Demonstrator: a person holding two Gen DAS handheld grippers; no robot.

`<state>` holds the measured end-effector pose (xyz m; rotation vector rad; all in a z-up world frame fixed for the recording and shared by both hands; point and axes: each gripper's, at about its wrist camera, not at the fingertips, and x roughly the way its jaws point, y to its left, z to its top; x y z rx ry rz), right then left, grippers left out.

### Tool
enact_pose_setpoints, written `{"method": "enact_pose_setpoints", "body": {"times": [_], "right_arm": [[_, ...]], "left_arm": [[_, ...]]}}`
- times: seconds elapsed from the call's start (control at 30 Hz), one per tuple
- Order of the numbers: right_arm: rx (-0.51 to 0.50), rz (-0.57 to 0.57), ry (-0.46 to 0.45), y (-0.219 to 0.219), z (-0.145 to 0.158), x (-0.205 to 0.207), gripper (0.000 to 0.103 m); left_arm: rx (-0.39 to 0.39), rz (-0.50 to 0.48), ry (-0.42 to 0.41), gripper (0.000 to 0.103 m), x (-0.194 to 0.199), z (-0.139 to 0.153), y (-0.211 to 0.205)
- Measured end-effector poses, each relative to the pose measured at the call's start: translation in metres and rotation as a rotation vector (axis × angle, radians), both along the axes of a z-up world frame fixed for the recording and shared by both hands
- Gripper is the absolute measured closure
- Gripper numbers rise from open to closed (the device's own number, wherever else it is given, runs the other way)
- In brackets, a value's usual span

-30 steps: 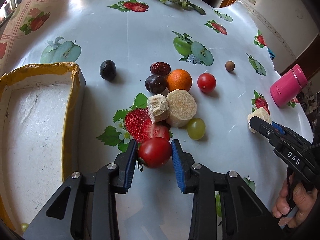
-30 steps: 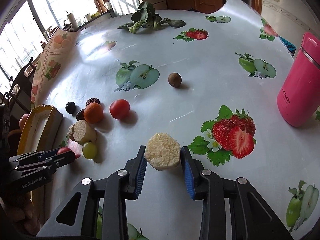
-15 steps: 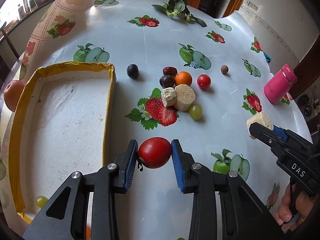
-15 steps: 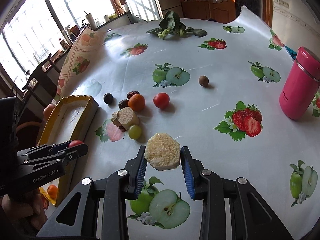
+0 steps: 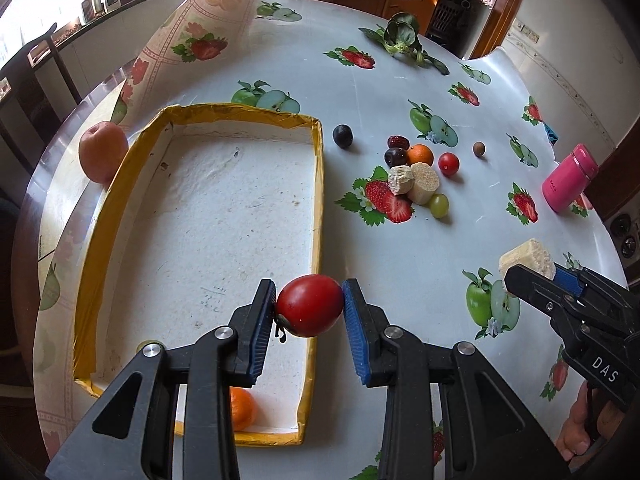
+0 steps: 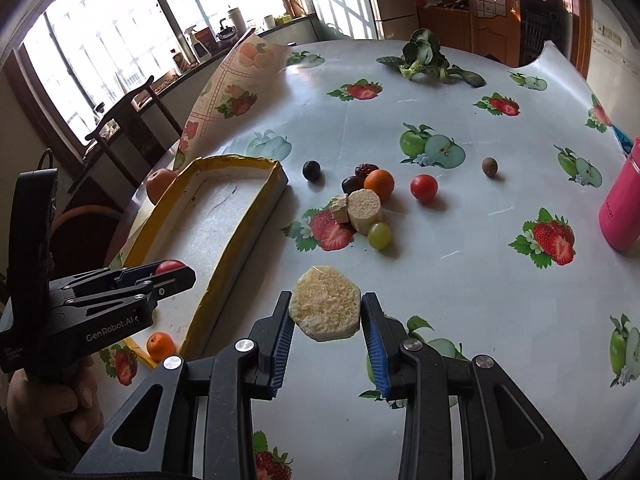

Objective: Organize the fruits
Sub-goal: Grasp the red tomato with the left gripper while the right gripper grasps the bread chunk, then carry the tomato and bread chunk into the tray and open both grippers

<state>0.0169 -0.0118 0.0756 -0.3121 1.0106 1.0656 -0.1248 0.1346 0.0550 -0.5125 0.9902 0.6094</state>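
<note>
My left gripper [image 5: 309,306] is shut on a red tomato [image 5: 310,305] and holds it above the right wall of the yellow-rimmed white tray [image 5: 318,184]. My right gripper [image 6: 325,312] is shut on a pale sugarcane chunk [image 6: 325,308], held above the table to the right of the tray [image 6: 240,216]. A small orange [image 5: 242,408] and a green grape [image 5: 146,345] lie in the tray's near end. On the table sit an orange [image 5: 420,155], a small tomato [image 5: 448,163], two sugarcane chunks [image 5: 424,182], a green grape [image 5: 439,205], dark plums [image 5: 343,135] and a red date [image 5: 398,142].
A pink flask [image 5: 568,184] stands at the right. A peach-coloured fruit [image 5: 102,150] lies outside the tray's far left corner. A brown round fruit [image 5: 479,148] and leafy greens [image 5: 404,40] lie farther back. The tablecloth's left edge is folded up.
Both grippers have risen and pulled back from the fruit pile. The left one has carried the tomato leftward to the tray's right wall; the right one has lifted the sugarcane chunk.
</note>
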Motion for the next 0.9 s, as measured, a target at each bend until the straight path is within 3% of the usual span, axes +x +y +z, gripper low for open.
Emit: {"method": "enact_pose_setpoints", "body": {"times": [0.47,0.9], "right_arm": [[0.007,0.122,-0.01,0.033,0.008,-0.054,0.069],[0.004,0.184,0.005,0.056,0.006,-0.072,0.069]], "left_arm": [[0.001,0.083,-0.007,0.071,-0.045,0.0,0.021],[-0.012,0.133,-0.001,0.071,-0.065,-0.008,0.038]]}}
